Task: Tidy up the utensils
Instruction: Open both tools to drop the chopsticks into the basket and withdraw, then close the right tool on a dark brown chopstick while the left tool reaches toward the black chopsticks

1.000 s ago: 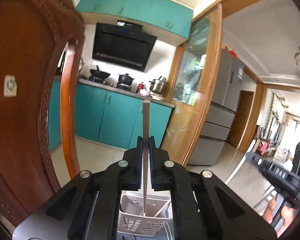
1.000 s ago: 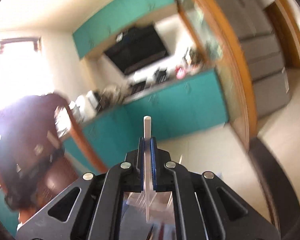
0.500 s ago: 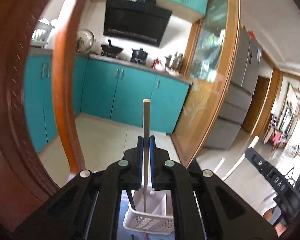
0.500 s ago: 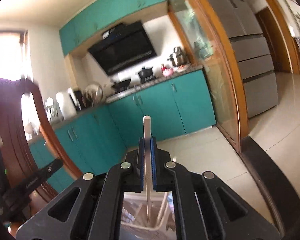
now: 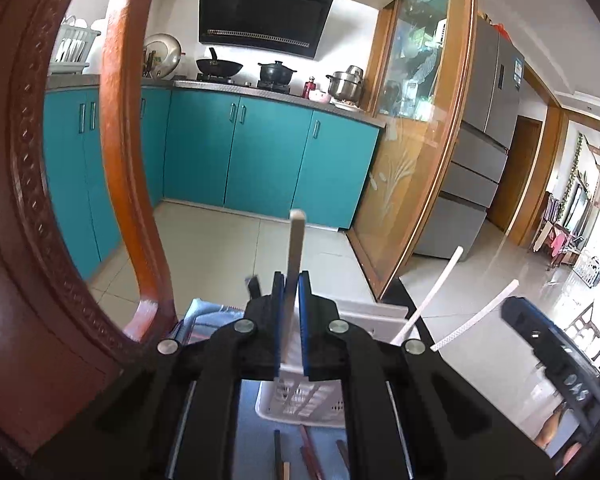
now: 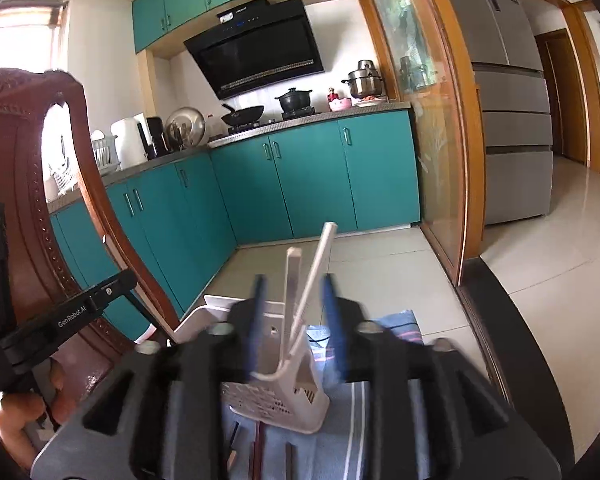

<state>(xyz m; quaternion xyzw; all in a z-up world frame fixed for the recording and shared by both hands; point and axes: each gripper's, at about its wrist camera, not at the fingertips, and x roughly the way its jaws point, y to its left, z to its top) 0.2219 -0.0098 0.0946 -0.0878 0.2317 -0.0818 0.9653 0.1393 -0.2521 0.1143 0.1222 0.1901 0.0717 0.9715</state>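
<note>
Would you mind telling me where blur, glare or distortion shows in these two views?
Left wrist view: sharp, though fisheye bends the chair back; the left gripper is crisp. Right wrist view: the right gripper is smeared by motion blur, and the window is blown out white.

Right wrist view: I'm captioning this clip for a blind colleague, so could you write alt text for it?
The right gripper, jaws open and motion-blurred, sits just above a white utensil basket holding two pale chopsticks. The basket rests on a blue striped cloth, with more utensils lying in front. Behind are teal kitchen cabinets and a carved wooden chair at left.
</note>
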